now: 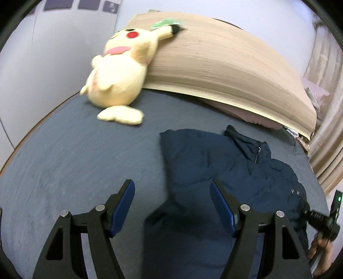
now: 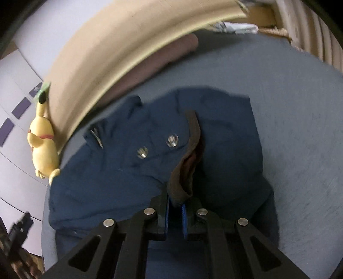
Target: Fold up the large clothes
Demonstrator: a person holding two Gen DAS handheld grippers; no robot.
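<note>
right fingers (image 2: 164,206) pinch the jacket (image 2: 120,163) cuff (image 2: 182,182) — left gripper (image 1: 172,206) gapes empty; lift slow toward the bed (image 2: 300,128) middle.

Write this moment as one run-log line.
left gripper: open, above jacket | right gripper: shut on jacket cuff | jacket: crumpled on bed

You had nothing legible in either view. The dark rectangles (image 1: 110,7) on the wall at about eleven o'clock carried pale marks, possibly lettering, but blur left them unreadable. The navy jacket (image 2: 120,163) showed no readable label or brand.
</note>
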